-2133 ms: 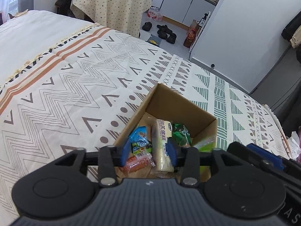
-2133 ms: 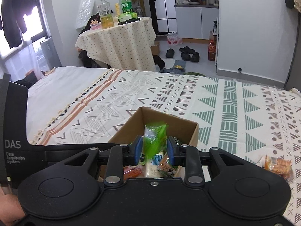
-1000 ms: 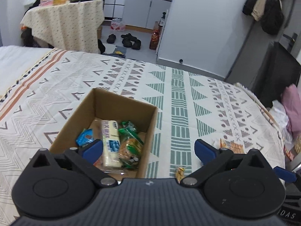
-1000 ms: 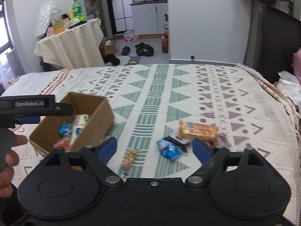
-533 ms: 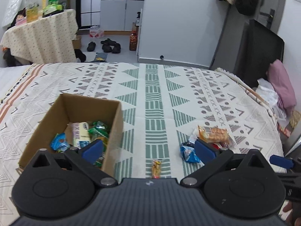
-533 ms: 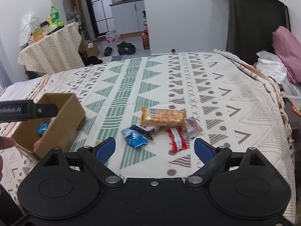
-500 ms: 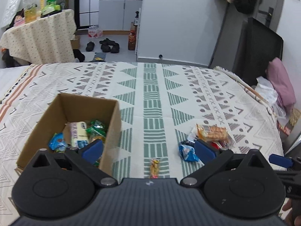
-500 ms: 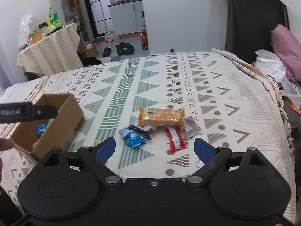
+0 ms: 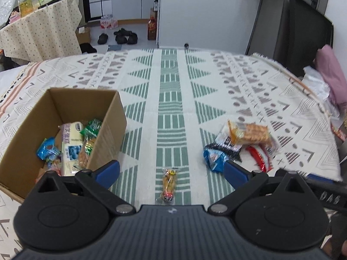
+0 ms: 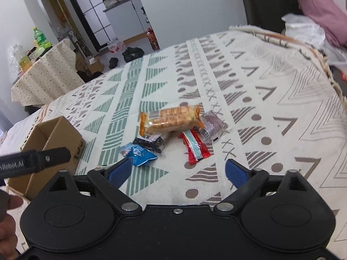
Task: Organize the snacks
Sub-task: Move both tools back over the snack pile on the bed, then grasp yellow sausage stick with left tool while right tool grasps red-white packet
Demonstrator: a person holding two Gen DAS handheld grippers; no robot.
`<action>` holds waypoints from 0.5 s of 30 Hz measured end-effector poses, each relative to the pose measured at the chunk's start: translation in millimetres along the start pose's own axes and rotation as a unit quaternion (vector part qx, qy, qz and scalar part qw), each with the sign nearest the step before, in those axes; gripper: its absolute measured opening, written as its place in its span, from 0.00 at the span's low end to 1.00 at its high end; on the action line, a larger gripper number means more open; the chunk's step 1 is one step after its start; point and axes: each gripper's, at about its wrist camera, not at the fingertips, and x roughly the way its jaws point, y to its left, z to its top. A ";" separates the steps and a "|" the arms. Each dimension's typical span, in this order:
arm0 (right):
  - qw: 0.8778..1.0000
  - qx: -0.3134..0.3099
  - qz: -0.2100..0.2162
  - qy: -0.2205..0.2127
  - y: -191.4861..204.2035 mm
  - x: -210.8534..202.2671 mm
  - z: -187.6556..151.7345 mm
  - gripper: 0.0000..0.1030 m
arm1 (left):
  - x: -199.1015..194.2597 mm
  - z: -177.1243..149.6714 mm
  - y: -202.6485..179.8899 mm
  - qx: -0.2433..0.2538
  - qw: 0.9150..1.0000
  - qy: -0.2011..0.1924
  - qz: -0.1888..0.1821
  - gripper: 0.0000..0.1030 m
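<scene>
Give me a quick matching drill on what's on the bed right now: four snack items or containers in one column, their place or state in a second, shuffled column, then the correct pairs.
Things:
1. cardboard box
2. small yellow snack packet
3. orange cracker pack
4. red wrapper

Places or states:
A. lies alone on the green stripe, in line with the gap between the open left gripper's fingers
B. rests on top of the loose pile
C. open-topped, already holding several snacks
D. flat on the bedspread at the near edge of the pile, ahead of the open right gripper

Pairs: 1-C, 2-A, 3-B, 4-D
</scene>
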 end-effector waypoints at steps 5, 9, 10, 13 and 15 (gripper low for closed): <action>1.000 0.013 0.003 -0.010 -9.5 13.6 5.7 0.97 | 20.8 -3.0 -0.7 -0.002 1.000 0.029 0.003 0.97; 1.000 0.000 0.006 -0.012 -8.3 25.7 8.8 0.98 | 33.7 -5.2 -3.9 0.005 0.999 0.038 0.013 0.97; 1.000 -0.004 0.007 -0.010 -7.2 29.1 9.3 0.99 | 37.3 -5.8 -4.3 0.005 0.999 0.042 0.015 0.96; 1.000 -0.014 0.006 -0.005 -4.7 40.8 9.7 1.00 | 47.0 -6.6 -4.7 0.001 0.999 0.051 0.016 0.92; 1.000 -0.019 0.001 0.003 -4.5 48.4 10.9 1.00 | 53.3 -6.4 -4.6 -0.001 0.998 0.059 0.017 0.90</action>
